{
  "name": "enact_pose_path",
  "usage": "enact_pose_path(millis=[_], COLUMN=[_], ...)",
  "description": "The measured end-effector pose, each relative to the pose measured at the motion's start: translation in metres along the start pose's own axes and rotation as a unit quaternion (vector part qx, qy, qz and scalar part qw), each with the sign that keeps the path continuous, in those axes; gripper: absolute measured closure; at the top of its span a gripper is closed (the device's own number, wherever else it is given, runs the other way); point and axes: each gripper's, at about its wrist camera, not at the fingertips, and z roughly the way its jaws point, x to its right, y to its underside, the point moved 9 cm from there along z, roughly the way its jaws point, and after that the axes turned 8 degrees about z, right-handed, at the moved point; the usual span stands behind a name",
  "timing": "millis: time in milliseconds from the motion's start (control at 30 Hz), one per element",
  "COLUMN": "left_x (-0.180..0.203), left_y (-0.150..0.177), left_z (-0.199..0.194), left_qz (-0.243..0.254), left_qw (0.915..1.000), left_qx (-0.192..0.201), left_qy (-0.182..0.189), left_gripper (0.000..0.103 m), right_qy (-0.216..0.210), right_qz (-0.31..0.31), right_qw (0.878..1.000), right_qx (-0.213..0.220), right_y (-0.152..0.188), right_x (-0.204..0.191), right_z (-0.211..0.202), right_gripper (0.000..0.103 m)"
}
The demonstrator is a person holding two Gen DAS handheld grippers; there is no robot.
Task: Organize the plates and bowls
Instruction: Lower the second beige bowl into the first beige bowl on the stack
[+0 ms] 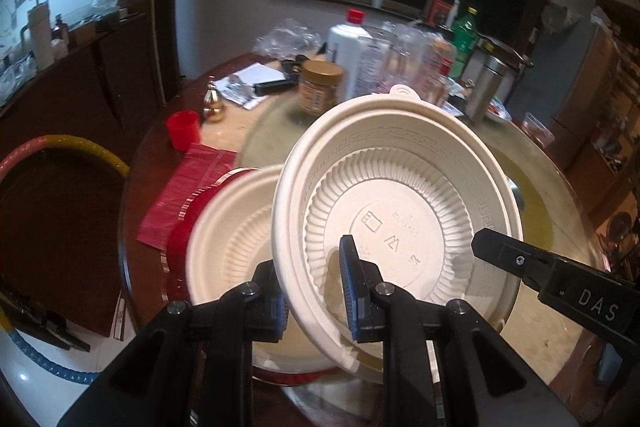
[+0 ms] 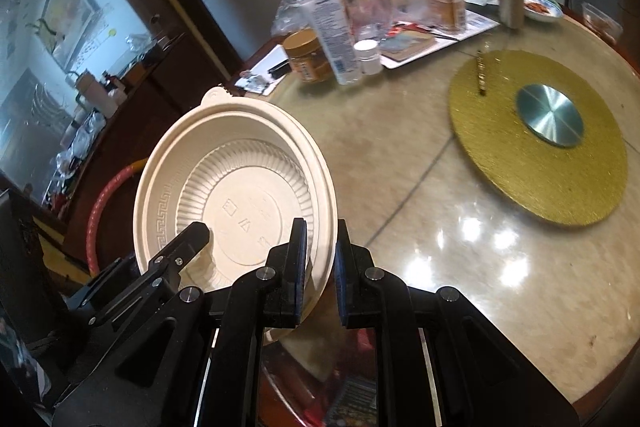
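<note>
Round marble-look table, cluttered along its far edge with bottles and jars; gold turntable disc sits to the right of the work.

Cream bowl, lifted and tipped up on edge, inside facing both cameras. Both grippers hold it at once by the rim. Left gripper is clamped on the bowl's lower-left rim, one pad inside the wall, one outside. Right gripper is pinched shut on the opposite rim edge, jaws nearly together on the thin lip.

Second cream bowl lies below and to the left of the held one in the left view, on a red plate whose scalloped edge shows beside it. Judgement: the held bowl needs to go down and leftward to nest there; left hand is the nearer.

Hard to make out: the resting bowl's near rim, covered by the held bowl and fingers; whether the two bowls touch cannot be told. Right view hides the resting bowl almost wholly.
</note>
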Motion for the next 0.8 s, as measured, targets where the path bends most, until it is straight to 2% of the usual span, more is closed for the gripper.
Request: enact_pose_path(millis=[200, 433, 567, 800], left_x=[-0.026, -0.049, -0.055, -0.055], left_y=[-0.001, 0.008, 0.015, 0.017], left_z=[-0.003, 0.006, 0.014, 0.017], left_qz=[-0.018, -0.037, -0.043, -0.042], left_qw=[0.9997, 0.9989, 0.9982, 0.9982], left_qx=[0.004, -0.009, -0.022, -0.019], left_qy=[-0.015, -0.028, -0.034, -0.038], left_gripper=[0.082, 0.082, 0.082, 0.081], right_qy=[-0.005, -0.010, -0.005, 0.017], right_qz=[-0.023, -0.031, -0.035, -0.056], right_qw=[1.000, 0.999, 0.998, 0.998], right_qx=[-0.009, -0.032, -0.043, -0.035], right_y=[-0.002, 0.004, 0.008, 0.007], right_x=[-0.026, -0.040, -0.044, -0.049], right_z=[0.012, 0.035, 0.047, 0.048], right_gripper=[0.091, 0.091, 0.091, 0.090])
